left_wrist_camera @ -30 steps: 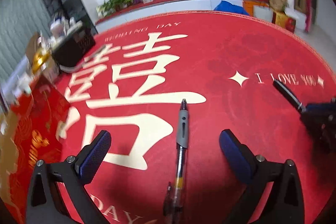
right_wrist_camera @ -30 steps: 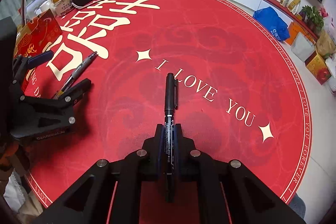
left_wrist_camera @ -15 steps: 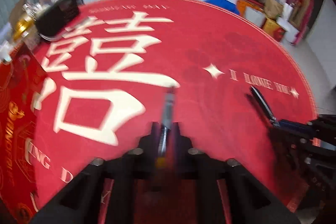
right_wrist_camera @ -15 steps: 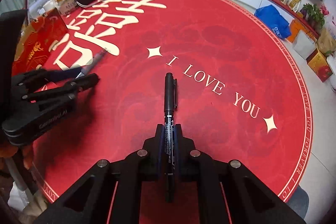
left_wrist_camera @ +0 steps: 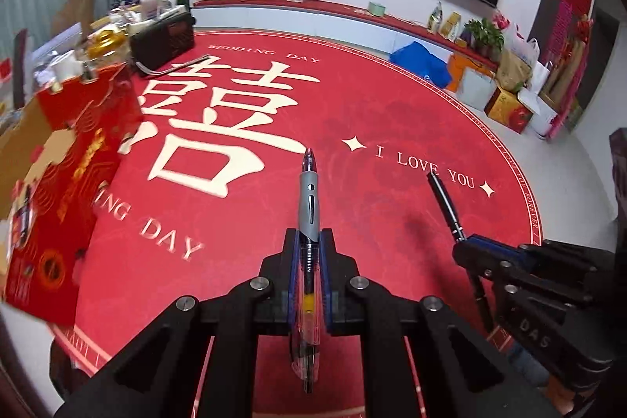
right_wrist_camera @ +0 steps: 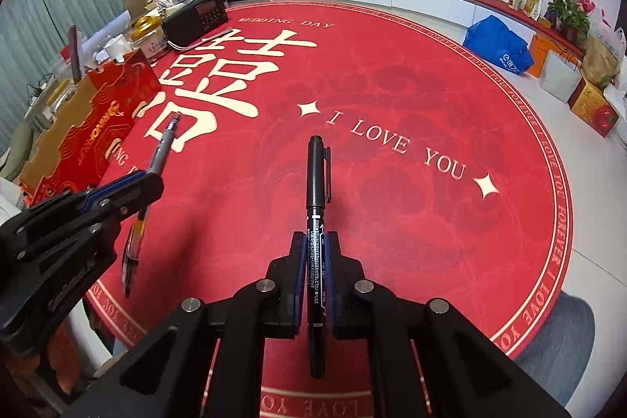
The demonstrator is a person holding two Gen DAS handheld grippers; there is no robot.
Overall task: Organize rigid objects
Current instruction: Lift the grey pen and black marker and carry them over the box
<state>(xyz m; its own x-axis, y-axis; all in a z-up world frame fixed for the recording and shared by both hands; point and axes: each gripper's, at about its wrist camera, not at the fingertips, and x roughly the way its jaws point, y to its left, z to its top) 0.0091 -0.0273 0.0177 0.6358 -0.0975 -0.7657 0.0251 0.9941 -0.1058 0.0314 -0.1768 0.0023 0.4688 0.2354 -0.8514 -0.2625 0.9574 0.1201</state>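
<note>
The clear gel pen, grey grip section forward and tip pointing away, sits clamped between the blue pads of the left gripper, held off the round red mat. Only a short stretch near the middle of its barrel is pinched; the grey front and the clear rear both stick out past the jaws. The black marker is in the same position in the right gripper, gripped on its printed barrel with the capped, clipped end reaching forward over the mat. Both grippers are closed tight on their pens, and each shows in the other's camera, close alongside.

The chief risk is rotation: a thin, smooth barrel pinched at one narrow band can pivot or slide along the pads if a hand swings quickly, and then the pen would droop or drop onto the mat. A second risk is collision, since the two grippers travel near each other and the protruding ends could cross. The likely destination, the red and gold box at the mat's left edge, stands among crowded clutter beside a black radio, so a long overhanging tip could catch its rim on entry.
</note>
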